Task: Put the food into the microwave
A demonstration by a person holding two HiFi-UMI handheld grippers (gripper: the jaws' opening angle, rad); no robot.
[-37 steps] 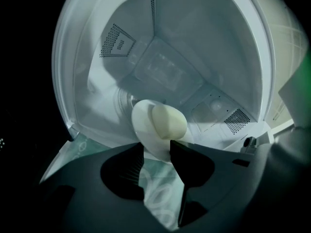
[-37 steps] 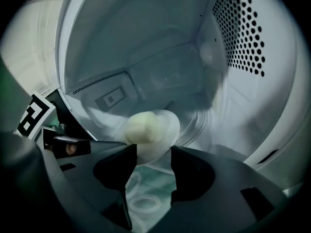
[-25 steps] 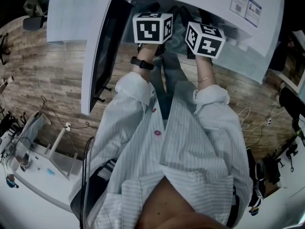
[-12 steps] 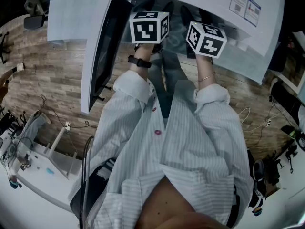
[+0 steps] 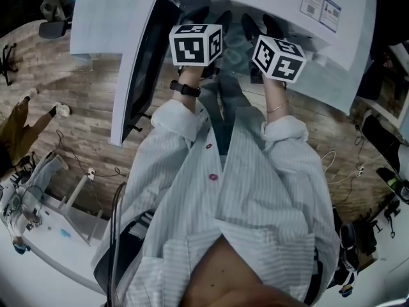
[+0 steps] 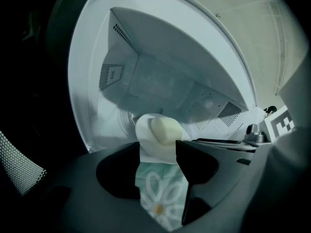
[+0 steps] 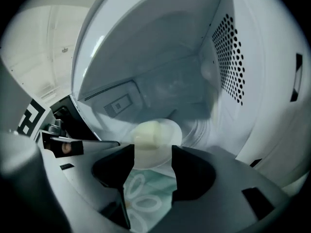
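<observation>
A pale, rounded piece of food (image 6: 164, 130) (image 7: 148, 132) lies on a white sheet on a teal plate with a daisy print (image 6: 158, 198) (image 7: 146, 193). My left gripper (image 6: 158, 152) and right gripper (image 7: 152, 154) are each shut on the plate, one from either side. The plate hangs at the mouth of the white microwave (image 6: 160, 81) (image 7: 160, 76), with the food just inside the opening. In the head view both marker cubes, left (image 5: 195, 43) and right (image 5: 279, 57), sit at the microwave's open front, and they hide the plate.
The microwave door (image 5: 137, 69) is swung open to the left of my left arm. A vented side wall (image 7: 228, 57) runs close on the right. The microwave's glass turntable (image 7: 194, 125) lies behind the food. A low white table (image 5: 57, 229) and cables sit on the wooden floor.
Both grippers have moved a little forward toward the microwave opening with the plate. A person has come into view on the floor at the far left.
</observation>
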